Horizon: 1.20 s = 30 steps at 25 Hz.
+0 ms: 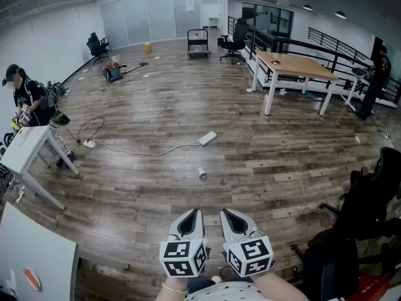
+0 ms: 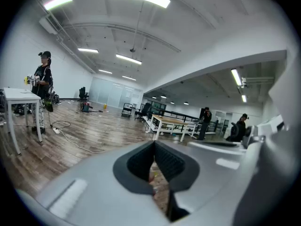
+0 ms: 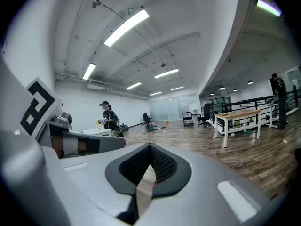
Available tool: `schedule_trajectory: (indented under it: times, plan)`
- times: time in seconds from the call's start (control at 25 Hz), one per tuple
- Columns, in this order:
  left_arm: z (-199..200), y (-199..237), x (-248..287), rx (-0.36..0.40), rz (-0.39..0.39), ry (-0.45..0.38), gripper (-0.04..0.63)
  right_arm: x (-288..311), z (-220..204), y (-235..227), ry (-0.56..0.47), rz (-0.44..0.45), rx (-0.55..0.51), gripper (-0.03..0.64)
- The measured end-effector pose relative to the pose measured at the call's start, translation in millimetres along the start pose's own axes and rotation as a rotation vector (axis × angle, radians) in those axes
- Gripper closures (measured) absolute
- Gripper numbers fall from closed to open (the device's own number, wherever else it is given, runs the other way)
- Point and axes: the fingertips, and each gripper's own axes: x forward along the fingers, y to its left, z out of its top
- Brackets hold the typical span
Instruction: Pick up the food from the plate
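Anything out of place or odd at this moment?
Yes. A power strip and its cable trail across the open wood floor, with a small can-like item lying loose nearby. The left gripper and right gripper are shut and empty, held out over that floor.

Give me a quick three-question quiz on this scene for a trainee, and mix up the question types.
1. True or false: the left hand-held gripper and the right hand-held gripper each clamp a piece of food.
2. What lies on the floor at the end of the white cable? A. power strip B. plate C. broom
3. Fill in: in the head view, the wooden-topped table stands on the person's ___ side.

Key: 1 false, as both pairs of jaws are together with nothing between them; 2 A; 3 right.
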Motion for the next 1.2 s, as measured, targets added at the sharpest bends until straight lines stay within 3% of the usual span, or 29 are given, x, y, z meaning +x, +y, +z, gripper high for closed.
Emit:
schedule_trajectory:
  times: [0.24,0.56,0.92,1.2]
  plan:
    - [-13,9,-19,-0.019,0.038,0.008,0.588,-2,-8,23,0.023,0.069,0.000,0.618]
    - [-9,80,-77,-0.108,0.229,-0.053,0.588,24,-7,112,0.056,0.298,-0.068,0.618]
    - [-17,182,-186,-0.173,0.437,-0.104,0.588,42,-16,254,0.077,0.509,-0.112,0.620]
    - [-12,269,-292,-0.169,0.598,-0.137,0.588,49,-22,390,0.092,0.666,-0.133,0.618]
